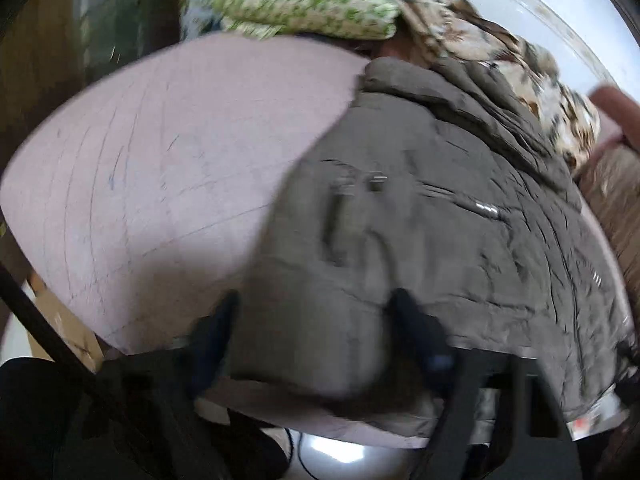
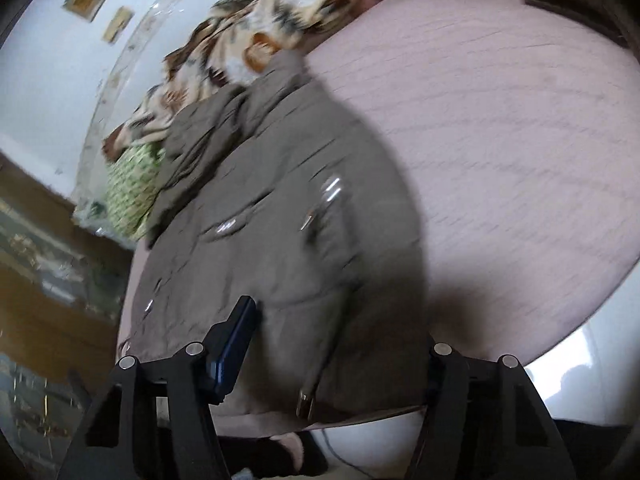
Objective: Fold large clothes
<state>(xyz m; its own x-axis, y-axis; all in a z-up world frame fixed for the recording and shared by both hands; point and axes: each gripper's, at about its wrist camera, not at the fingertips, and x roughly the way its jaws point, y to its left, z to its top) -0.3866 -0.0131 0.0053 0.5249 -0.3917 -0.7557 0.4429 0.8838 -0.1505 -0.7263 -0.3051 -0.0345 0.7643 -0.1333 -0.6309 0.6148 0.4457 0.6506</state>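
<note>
- Between our left claw [image 1: 316, 312]'s spread fingers bulges the brown coat [image 1: 420, 220]'s near hem, released; pink bed [image 1: 140, 160] lies left; green cloth [image 1: 304, 4] far ahead.
- Our right claw [image 2: 340, 328] also gapes over the coat [image 2: 280, 240]; only its left finger [image 2: 236, 344] shows; patterned blanket [image 2: 256, 32] beyond.

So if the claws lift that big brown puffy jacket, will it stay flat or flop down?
Probably flop: the brown puffy jacket already lies in soft wrinkles on the pink bed. Its quilted padding suggests it is bulky but fairly light. The metal zippers might dangle.
</note>
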